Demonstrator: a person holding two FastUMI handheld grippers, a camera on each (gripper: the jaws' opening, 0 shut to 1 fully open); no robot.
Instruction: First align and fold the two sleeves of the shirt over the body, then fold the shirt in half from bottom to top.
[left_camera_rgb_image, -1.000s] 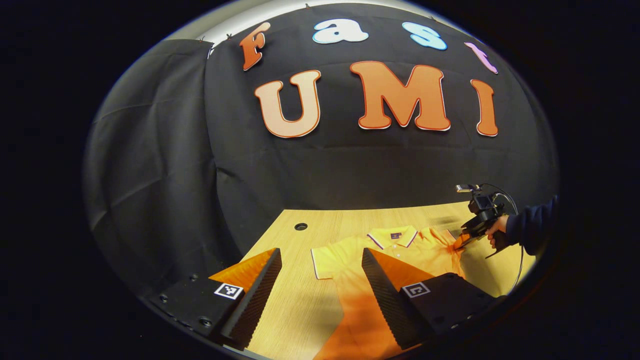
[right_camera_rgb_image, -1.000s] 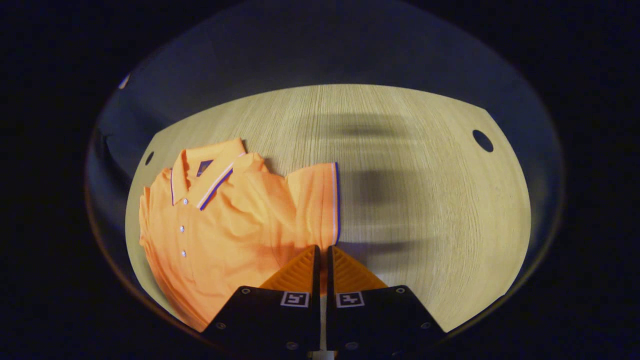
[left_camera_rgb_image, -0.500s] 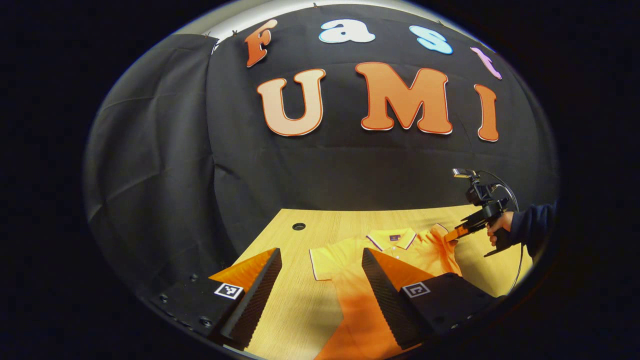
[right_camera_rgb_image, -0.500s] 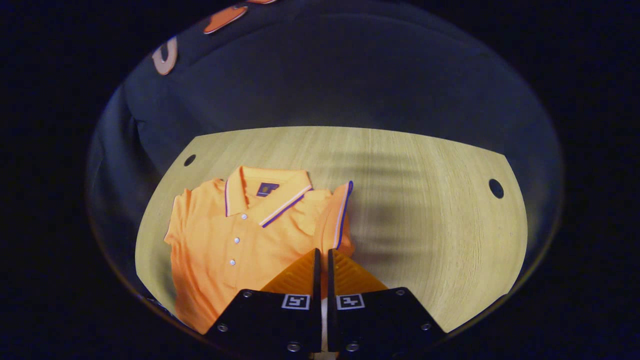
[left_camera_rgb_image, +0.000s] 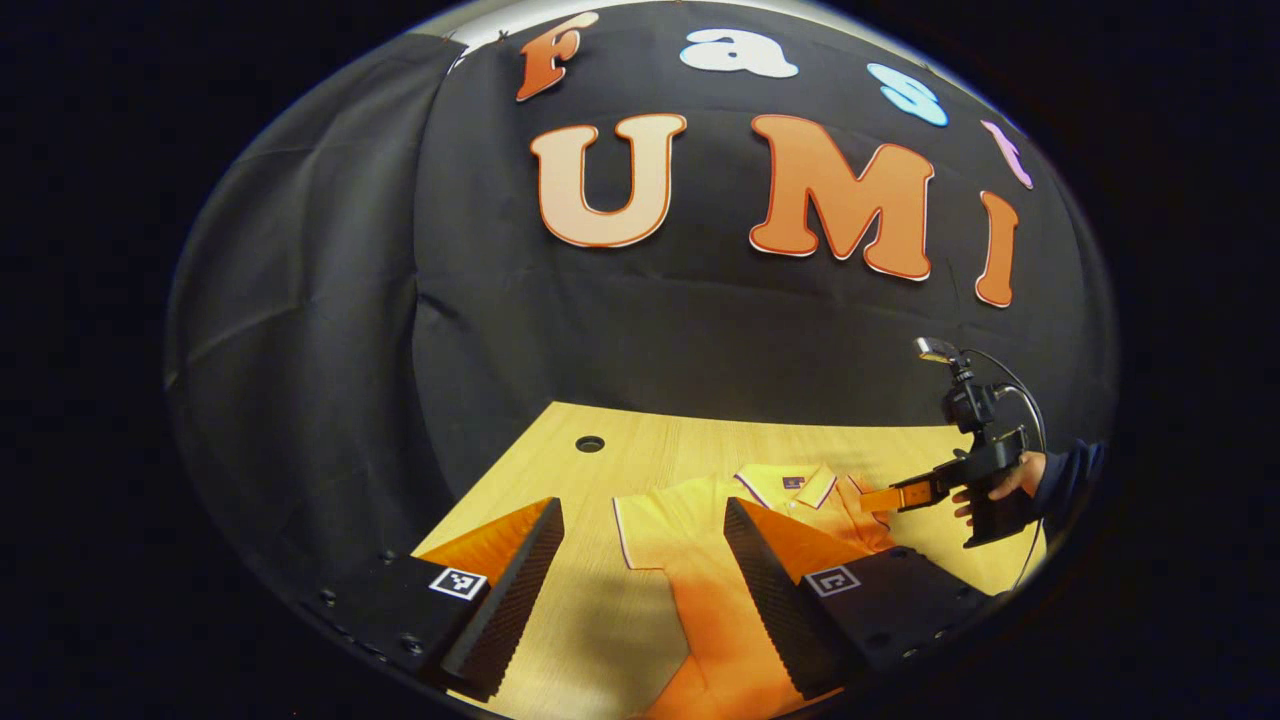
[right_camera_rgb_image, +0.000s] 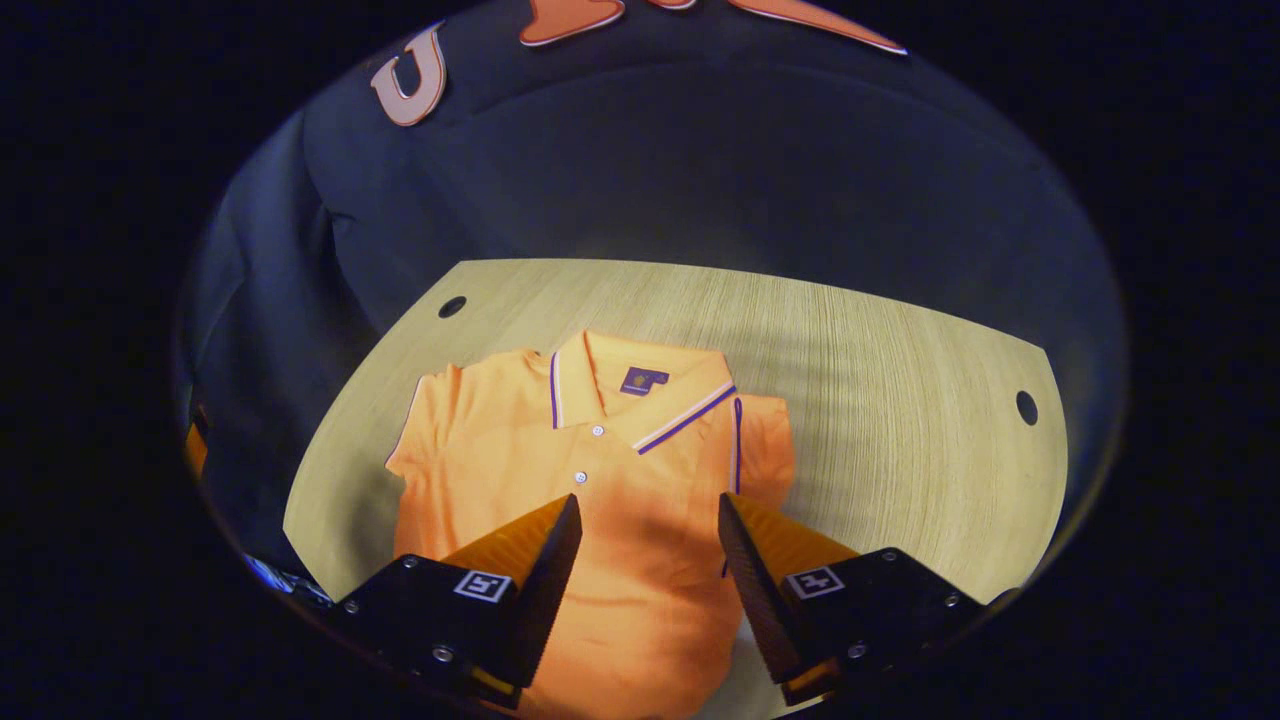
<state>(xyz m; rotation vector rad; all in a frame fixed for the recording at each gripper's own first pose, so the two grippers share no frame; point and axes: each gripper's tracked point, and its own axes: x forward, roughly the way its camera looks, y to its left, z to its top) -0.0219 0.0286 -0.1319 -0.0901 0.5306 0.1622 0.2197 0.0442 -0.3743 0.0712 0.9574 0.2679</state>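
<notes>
Shirt (right_camera_rgb_image: 560, 470) lay flat on the table (right_camera_rgb_image: 900, 400), centre-left of the right gripper view, collar toward the top, one sleeve (right_camera_rgb_image: 762, 450) folded over the body at frame right and the other sleeve (right_camera_rgb_image: 425, 440) spread out at frame left. Right gripper (right_camera_rgb_image: 648, 535) was spread wide above the shirt body, gripping nothing; in the left gripper view it sat at right, held by a hand (left_camera_rgb_image: 1005, 485). Left gripper (left_camera_rgb_image: 640, 545) was wide apart too, bottom of its own view, holding nothing.
</notes>
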